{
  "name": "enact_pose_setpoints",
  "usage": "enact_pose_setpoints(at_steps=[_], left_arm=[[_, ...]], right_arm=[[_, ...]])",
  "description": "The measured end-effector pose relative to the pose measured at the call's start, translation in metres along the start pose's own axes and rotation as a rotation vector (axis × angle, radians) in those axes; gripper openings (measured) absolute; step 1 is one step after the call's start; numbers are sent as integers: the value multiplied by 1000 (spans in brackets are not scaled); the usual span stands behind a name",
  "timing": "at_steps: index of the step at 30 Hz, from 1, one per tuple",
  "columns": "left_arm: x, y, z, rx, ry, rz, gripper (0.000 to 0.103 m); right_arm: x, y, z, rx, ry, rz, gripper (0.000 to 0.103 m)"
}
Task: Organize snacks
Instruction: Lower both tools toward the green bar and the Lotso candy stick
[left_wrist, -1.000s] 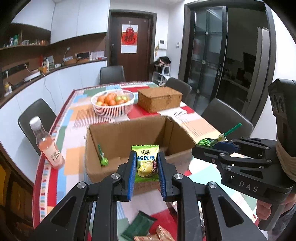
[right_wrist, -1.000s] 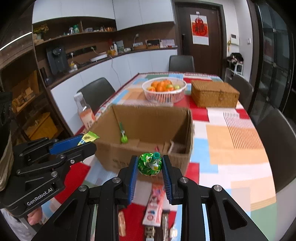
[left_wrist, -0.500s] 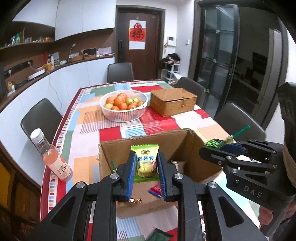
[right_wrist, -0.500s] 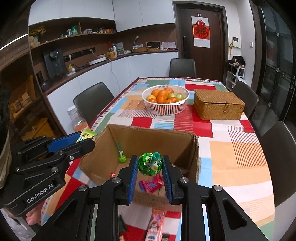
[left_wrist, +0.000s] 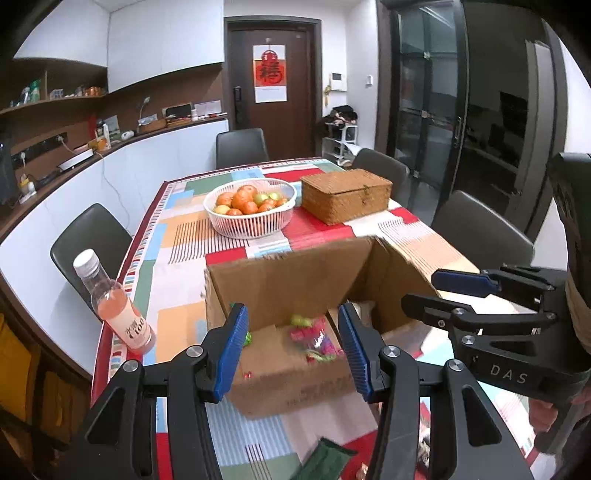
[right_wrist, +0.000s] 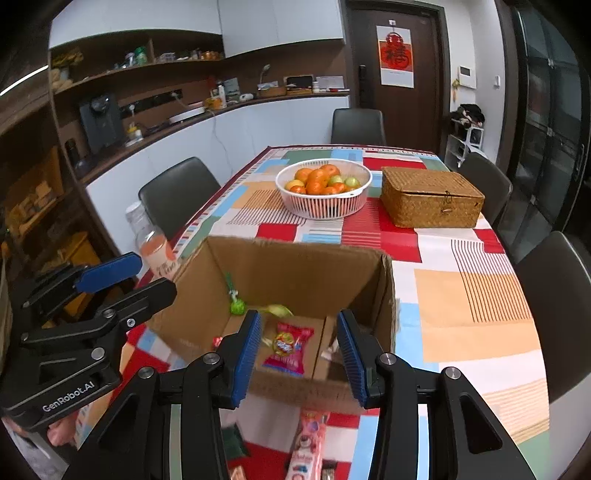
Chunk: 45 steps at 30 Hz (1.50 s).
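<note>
Both grippers hang over the open cardboard box (left_wrist: 291, 280) on the worktop (right_wrist: 480, 295), and both sets of jaws have just been opening with nothing between them. The left gripper (left_wrist: 291, 343) is released; beyond and below its jaws, a blurred yellow-green packet (left_wrist: 301, 320) and pink wrappers (left_wrist: 317, 341) lie on the box floor. The right gripper (right_wrist: 297, 349) is likewise released; a red snack packet (right_wrist: 288, 347) lies in the box just past its jaws, and what may be a green lollipop (right_wrist: 236, 304) rests further left.
</note>
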<state>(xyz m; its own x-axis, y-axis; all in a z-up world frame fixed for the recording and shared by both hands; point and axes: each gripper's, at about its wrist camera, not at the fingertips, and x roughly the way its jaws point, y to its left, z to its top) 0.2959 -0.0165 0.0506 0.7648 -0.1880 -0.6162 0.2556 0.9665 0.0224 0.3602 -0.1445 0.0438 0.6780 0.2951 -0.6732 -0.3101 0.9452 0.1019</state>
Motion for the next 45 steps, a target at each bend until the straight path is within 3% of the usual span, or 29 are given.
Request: enact_pose_setpoints(at_steps=[12, 27, 33, 45], left_arm=[[-7, -15, -50, 87, 71, -37, 54], [44, -26, -115, 128, 316, -104, 54], [63, -31, -134, 144, 411, -129, 54], [95, -40, -153, 154, 518, -159, 54]], right_arm=[[3, 13, -54, -34, 95, 6, 43], [39, 16, -111, -38, 268, -15, 43], [50, 13, -123, -37, 315, -30, 43], [70, 5, -126, -22, 361, -38, 43]])
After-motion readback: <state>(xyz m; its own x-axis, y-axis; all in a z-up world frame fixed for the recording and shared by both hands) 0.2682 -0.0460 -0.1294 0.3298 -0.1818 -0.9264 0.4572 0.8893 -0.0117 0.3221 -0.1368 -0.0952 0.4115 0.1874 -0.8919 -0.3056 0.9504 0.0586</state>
